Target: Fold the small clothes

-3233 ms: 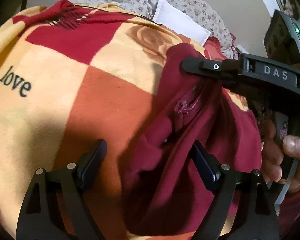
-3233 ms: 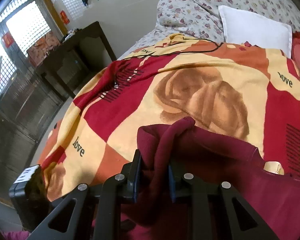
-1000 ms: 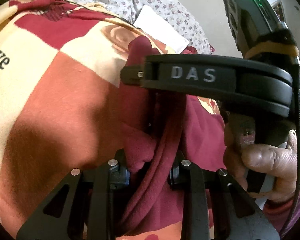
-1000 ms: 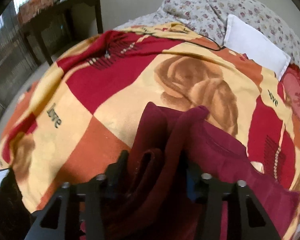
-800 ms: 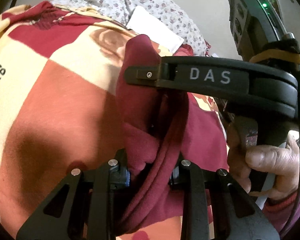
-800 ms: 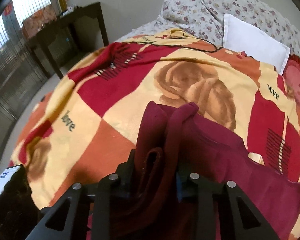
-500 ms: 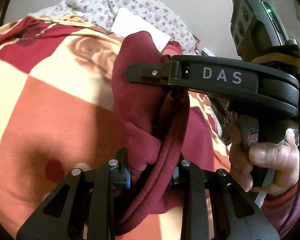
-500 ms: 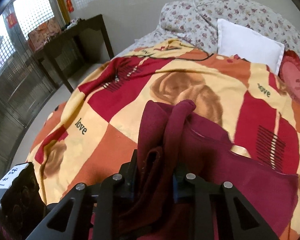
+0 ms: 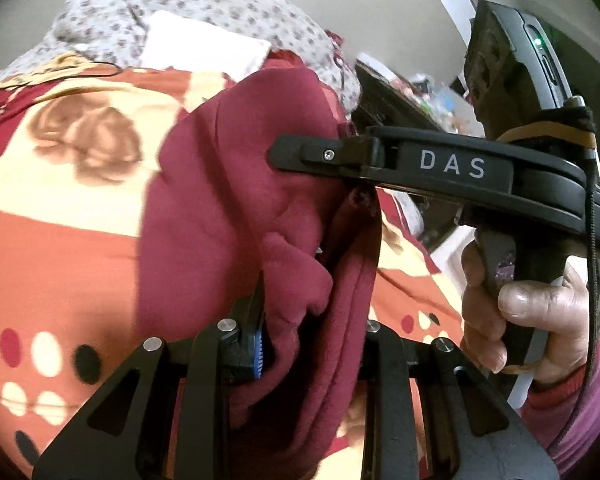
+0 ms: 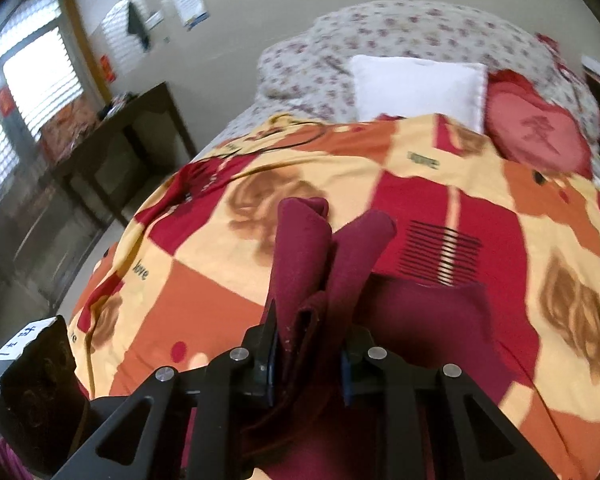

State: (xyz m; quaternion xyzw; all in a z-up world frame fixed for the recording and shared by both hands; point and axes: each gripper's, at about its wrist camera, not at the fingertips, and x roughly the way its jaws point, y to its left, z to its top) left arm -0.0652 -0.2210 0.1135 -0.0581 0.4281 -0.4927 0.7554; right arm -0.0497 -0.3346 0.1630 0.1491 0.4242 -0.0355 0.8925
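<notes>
Maroon garment (image 9: 236, 208), now lifted clear of the patterned blanket (image 9: 60, 248), hangs bunched, gripped by left claw (image 9: 314, 340) and right claw (image 10: 306, 354), whose jaws are closing, ready to fold over.

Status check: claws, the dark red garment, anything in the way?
Left claw clamped on bunched maroon fleece garment. Right claw closing on it too. Nothing obstructing on patterned blanket.

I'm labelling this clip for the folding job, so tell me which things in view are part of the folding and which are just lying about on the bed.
Part of the job:
maroon garment, bunched between both sets of pads
left gripper, clamped on it
right gripper, jaws closing on it
patterned blanket, the folding surface

Just lying about:
white pillow
red heart cushion
floral bedding
dark side table
</notes>
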